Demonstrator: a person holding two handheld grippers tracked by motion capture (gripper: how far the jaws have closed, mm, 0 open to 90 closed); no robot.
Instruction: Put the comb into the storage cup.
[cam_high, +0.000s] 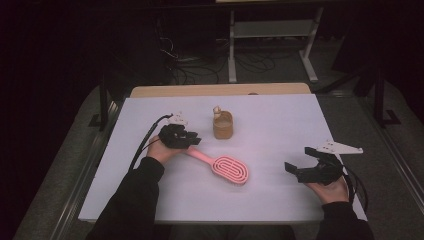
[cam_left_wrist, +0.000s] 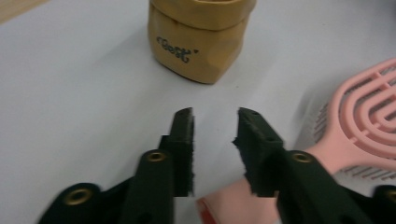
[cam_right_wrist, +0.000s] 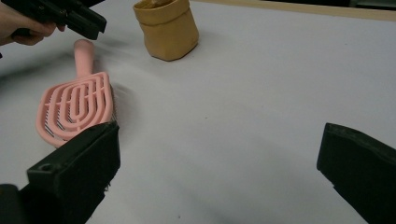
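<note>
- Left gripper sits over the pink hairbrush handle, jaws narrowed, grip unclear.
- Tan pouch stands just ahead of it.
- Right gripper gapes empty, apart.

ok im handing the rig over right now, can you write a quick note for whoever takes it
Left tool: over the handle end of the pink hairbrush, jaws narrowed on either side of the handle, with a gap showing; firm grip not confirmed.
Right tool: open, nothing between the jaws, at the right side of the white table.
Things: brush lies flat mid-table, bristles down; tan pouch stands upright behind it, apart from it.
Done: left tool brought to the handle.
Left: probably close on the handle, lift the brush, perhaps to the pouch.
</note>
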